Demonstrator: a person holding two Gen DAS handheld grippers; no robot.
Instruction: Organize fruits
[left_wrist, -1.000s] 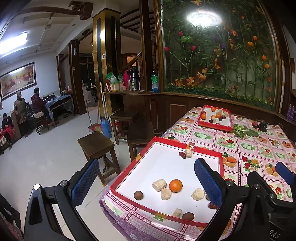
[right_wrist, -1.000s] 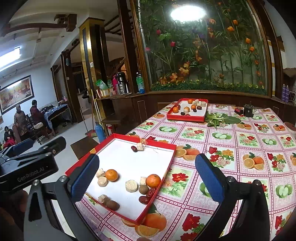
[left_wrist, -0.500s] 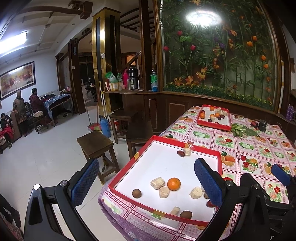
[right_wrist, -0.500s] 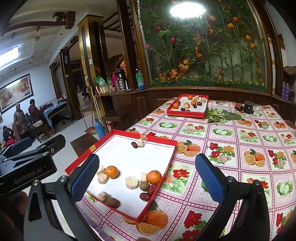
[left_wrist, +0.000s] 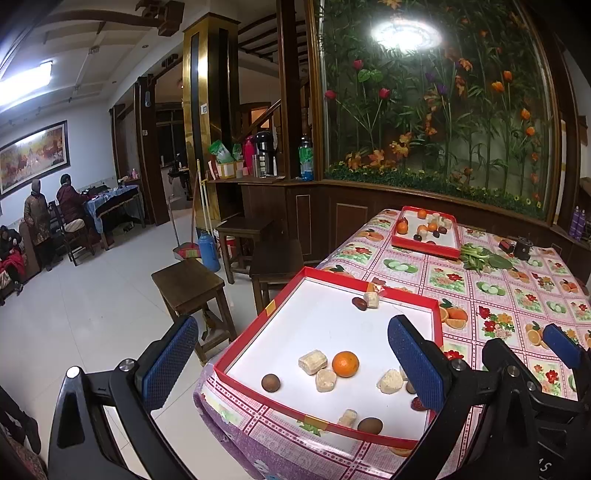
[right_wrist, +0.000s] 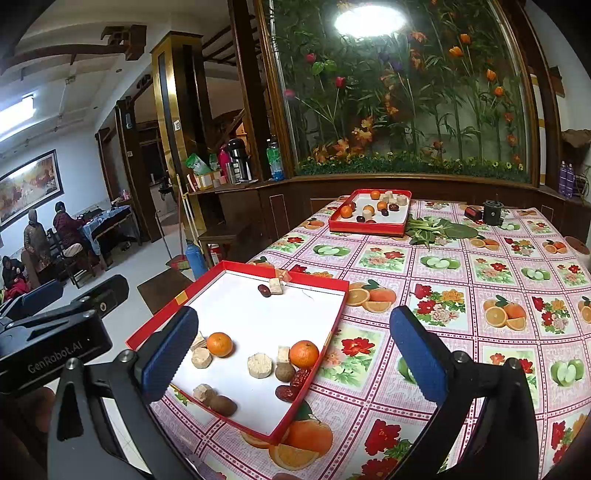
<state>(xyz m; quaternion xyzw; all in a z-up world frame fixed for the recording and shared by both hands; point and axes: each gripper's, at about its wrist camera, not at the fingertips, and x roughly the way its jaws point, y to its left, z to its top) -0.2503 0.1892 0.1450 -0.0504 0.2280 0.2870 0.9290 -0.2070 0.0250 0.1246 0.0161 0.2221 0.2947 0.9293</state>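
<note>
a: where's the fruit from your grippers?

b: my left gripper (left_wrist: 291, 363) and right gripper (right_wrist: 291, 349) both gape wide, empty, above the near tray (right_wrist: 240, 267). two oranges (right_wrist: 219, 344), pale cakes (right_wrist: 259, 365), brown nuts (right_wrist: 223, 404) and red dates (right_wrist: 285, 393) lie at its near end.

a: farther on?

b: a far tray (right_wrist: 369, 227) holds more, with greens (right_wrist: 436, 230) beside it.

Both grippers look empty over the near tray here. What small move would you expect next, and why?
Probably lower the right gripper onto the orange near the right rim of the near red tray. Both grippers are open and hold nothing, the left gripper likewise, and that orange sits almost centred between the right fingers, with dates and pale pieces close beside it.
</note>
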